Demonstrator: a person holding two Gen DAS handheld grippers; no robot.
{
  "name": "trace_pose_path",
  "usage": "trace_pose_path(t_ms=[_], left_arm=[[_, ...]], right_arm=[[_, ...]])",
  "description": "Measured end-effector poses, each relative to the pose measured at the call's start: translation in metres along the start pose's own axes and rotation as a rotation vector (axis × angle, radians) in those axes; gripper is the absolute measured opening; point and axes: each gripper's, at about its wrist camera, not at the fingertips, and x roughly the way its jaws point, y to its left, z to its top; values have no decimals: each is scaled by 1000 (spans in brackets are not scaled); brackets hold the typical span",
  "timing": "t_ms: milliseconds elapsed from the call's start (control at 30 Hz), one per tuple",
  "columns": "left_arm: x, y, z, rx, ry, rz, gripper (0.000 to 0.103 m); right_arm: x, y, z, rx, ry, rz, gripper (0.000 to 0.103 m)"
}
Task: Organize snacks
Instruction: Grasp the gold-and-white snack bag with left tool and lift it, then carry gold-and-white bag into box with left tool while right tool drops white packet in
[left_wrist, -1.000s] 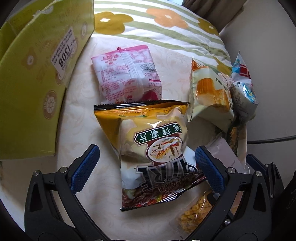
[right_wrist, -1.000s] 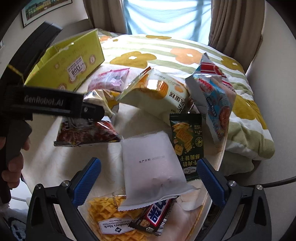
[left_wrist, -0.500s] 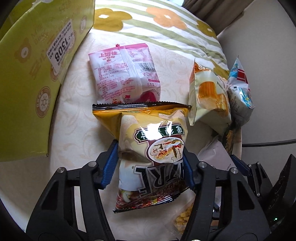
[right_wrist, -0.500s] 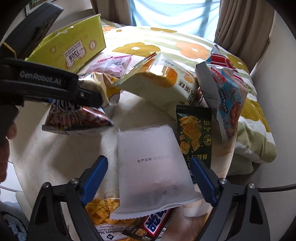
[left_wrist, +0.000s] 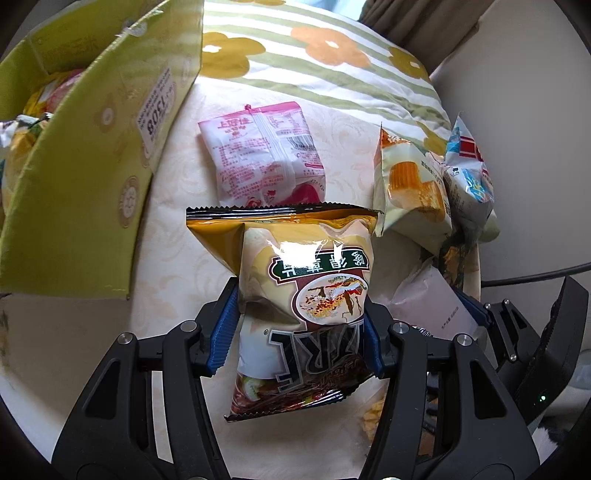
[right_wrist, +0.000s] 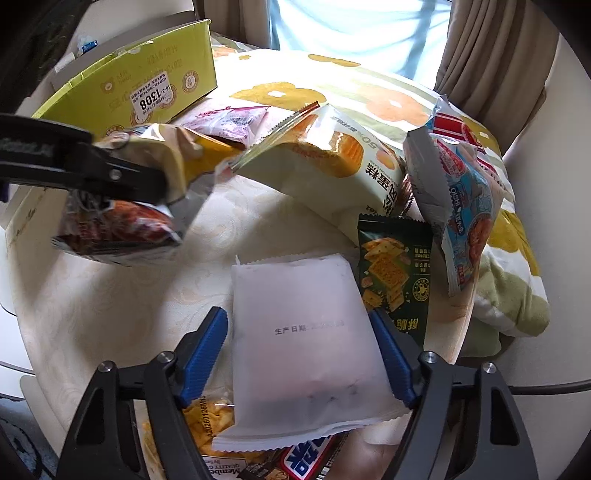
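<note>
While clamped on chip bag (left_wrist: 299, 295), left tool (left_wrist: 299, 328).

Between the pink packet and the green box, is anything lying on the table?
No. In the left wrist view the strip of cream tablecloth between the pink packet and the green box is bare.

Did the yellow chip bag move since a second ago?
Yes. The yellow chip bag, clamped in the left tool, has lifted off the table, rising toward the green box in the right wrist view.
</note>
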Motion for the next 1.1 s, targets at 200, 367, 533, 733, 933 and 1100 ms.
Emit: trace_pose_path(t_ms=[200,367,533,733,933,1100], left_arm=[[-11,2,-6,12,-21,16,53],[-28,3,-10,17,-54,13,53],[-52,3,-12,15,-94,-2,53],[-99,2,-11,26,-190,-4,53],[-147,9,-3,37,-300,-8,53],[-182,29,14,40,-389,-14,53]], right_arm=[[-2,3,-2,-28,-3,-20,62],[-12,4,-6,-19,-18,-13,61],[-29,5,-2,17,-46,16,61],[-62,11,13,17,-121,25,60],[-98,23,41,19,-212,43,60],[-125,39,75,3,-282,34,60]])
